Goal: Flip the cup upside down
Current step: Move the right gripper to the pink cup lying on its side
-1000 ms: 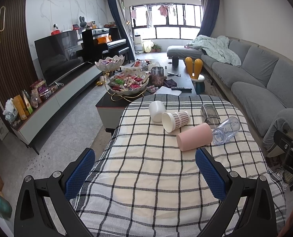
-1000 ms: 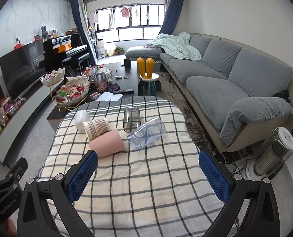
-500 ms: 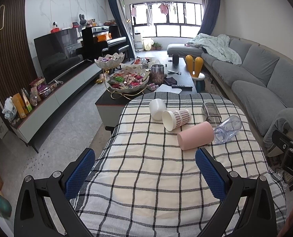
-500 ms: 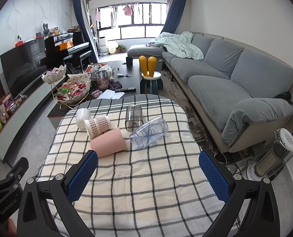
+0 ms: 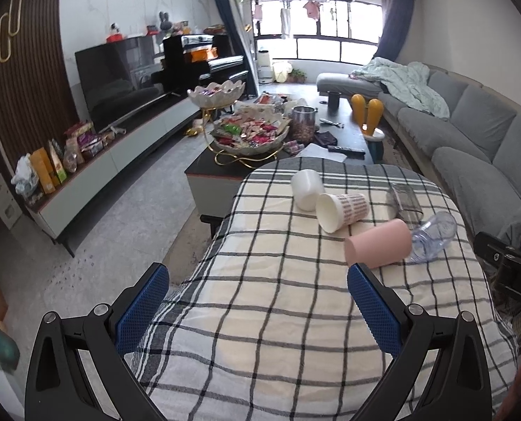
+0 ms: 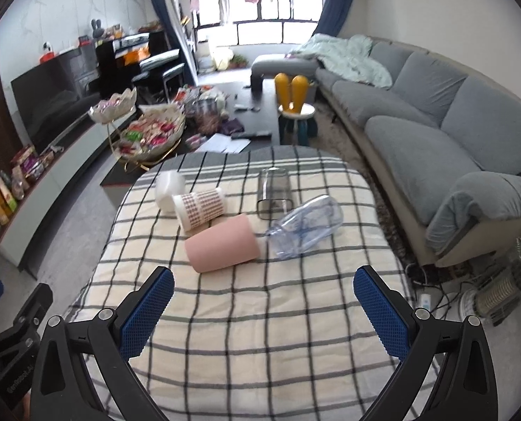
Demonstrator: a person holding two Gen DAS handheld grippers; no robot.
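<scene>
Both grippers are hovering low over the near end of the checked counter, each with its fingers spread wide and holding nothing. 5 cups are lying in a cluster in the middle of the right view; the pink cup is on its side at centre, nearest the right gripper, which seems the likely pick. Judging from this, the right gripper should be reaching forward and straddling the pink cup across its wall near mid-length, avoiding the clear cup touching its right end, while the left gripper is keeping clear

Five cups, two hand-held grippers
</scene>
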